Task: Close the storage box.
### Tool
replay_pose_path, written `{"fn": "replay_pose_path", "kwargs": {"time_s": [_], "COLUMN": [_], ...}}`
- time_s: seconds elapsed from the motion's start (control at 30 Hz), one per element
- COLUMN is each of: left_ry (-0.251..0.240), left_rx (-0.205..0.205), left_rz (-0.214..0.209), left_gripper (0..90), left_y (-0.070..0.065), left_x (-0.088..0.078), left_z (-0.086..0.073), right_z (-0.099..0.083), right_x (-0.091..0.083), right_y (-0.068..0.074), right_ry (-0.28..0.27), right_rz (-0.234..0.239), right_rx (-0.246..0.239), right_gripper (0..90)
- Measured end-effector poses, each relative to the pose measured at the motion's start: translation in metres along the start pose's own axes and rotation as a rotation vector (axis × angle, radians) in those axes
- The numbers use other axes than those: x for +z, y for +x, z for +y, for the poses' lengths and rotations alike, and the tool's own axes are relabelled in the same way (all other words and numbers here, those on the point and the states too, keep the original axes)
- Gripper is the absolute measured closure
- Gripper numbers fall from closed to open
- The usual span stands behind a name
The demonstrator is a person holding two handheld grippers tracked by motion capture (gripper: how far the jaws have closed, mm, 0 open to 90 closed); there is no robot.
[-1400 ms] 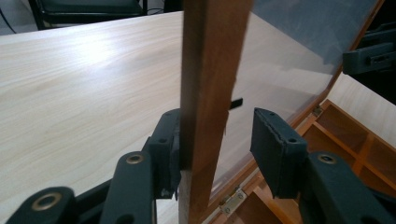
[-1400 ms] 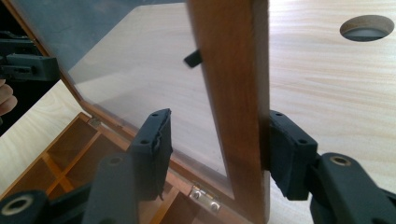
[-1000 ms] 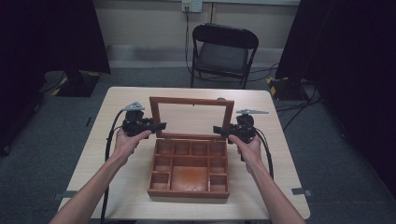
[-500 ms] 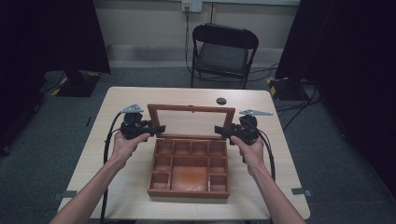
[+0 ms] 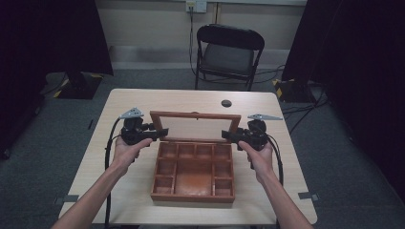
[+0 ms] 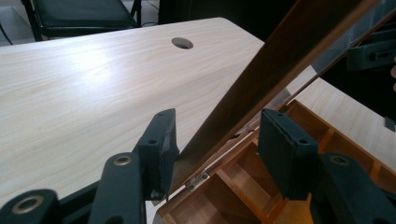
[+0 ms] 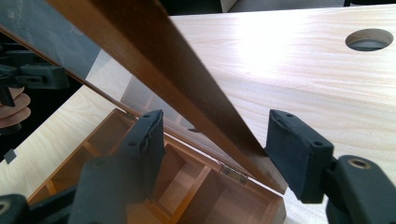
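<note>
- Pale wooden table [image 5: 119, 191] carries a brown compartmented wooden box [image 5: 193, 172] at its middle, glass-paned lid [image 5: 195, 128] raised.
- Left gripper [image 5: 160, 132] and right gripper [image 5: 228, 136] straddle the lid's side rails, jaws parted, gripping nothing.
- Move both sides evenly, sparing the hinges.

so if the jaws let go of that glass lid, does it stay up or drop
The lid probably swings rather than flexes: small hinges join its stiff wooden frame to the box. It stands near upright, so it could tip either way. Its pane looks like glass, so a slam may crack it.
</note>
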State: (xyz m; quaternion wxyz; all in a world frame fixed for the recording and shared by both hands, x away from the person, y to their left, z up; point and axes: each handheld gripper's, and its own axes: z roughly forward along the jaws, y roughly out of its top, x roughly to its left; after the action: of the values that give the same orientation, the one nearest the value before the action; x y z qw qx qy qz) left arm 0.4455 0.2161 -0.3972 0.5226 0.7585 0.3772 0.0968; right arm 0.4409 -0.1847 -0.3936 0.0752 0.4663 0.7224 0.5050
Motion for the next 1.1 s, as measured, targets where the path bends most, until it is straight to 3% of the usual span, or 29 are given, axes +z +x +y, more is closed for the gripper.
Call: {"fn": "replay_pose_path", "kwargs": {"time_s": [0.37, 0.63, 1.1], "left_ry": [0.024, 0.017, 0.035], "left_rx": [0.037, 0.005, -0.012], "left_rz": [-0.012, -0.009, -0.012], "left_gripper": [48.7, 42.3, 36.1], "left_y": [-0.004, -0.006, -0.006], "left_x": [-0.004, -0.006, -0.008], "left_z": [-0.003, -0.007, -0.007], "right_z": [-0.005, -0.009, -0.017], "right_x": [-0.004, -0.006, -0.030], "right_y": [0.003, 0.003, -0.002], "right_ry": [0.012, 0.034, 0.064], "right_rz": [0.007, 0.009, -0.004], "right_rx": [-0.010, -0.008, -0.012], "right_gripper": [35.8, 27.9, 27.7]}}
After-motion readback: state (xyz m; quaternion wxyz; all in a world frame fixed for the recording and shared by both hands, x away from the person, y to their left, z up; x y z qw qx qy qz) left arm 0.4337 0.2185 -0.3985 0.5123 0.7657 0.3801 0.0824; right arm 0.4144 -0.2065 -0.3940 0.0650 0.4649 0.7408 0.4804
